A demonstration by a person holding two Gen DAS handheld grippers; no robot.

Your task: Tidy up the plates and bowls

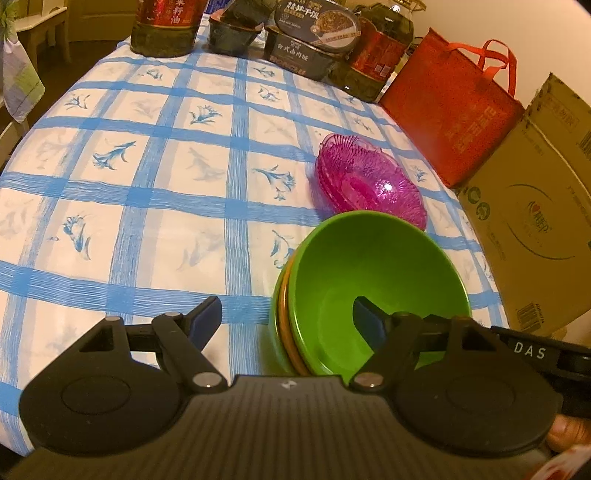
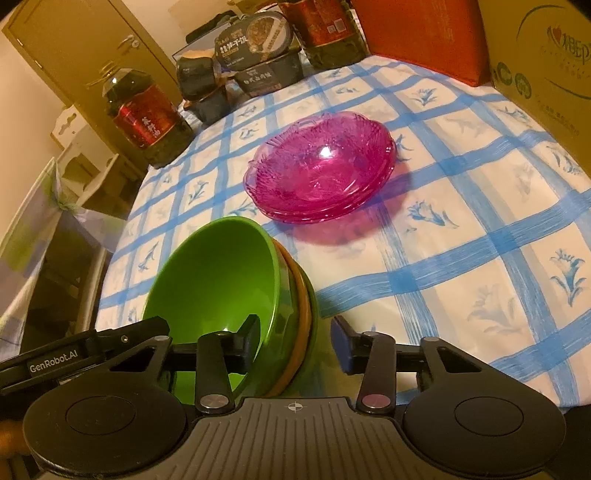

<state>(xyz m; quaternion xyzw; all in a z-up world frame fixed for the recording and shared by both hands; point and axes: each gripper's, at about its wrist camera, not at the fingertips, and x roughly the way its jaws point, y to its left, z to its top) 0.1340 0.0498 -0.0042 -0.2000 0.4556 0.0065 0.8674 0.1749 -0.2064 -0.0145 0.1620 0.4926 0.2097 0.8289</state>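
Observation:
A stack of bowls, green on top (image 1: 373, 273) with an orange one under it (image 1: 284, 325), sits on the blue-checked tablecloth (image 1: 147, 184). A stack of pink translucent plates (image 1: 369, 181) lies just beyond it. My left gripper (image 1: 288, 317) is open and straddles the stack's left rim, one finger inside the green bowl. In the right wrist view my right gripper (image 2: 295, 339) is open and straddles the right rim of the green bowl (image 2: 214, 273), with the pink plates (image 2: 321, 166) ahead.
Oil bottles (image 1: 166, 26), boxed meals (image 1: 314, 37) and dark bowls stand at the table's far edge. A red bag (image 1: 450, 107) and a cardboard box (image 1: 535, 206) stand at the right. A cabinet (image 2: 74, 48) and chair are past the table's left.

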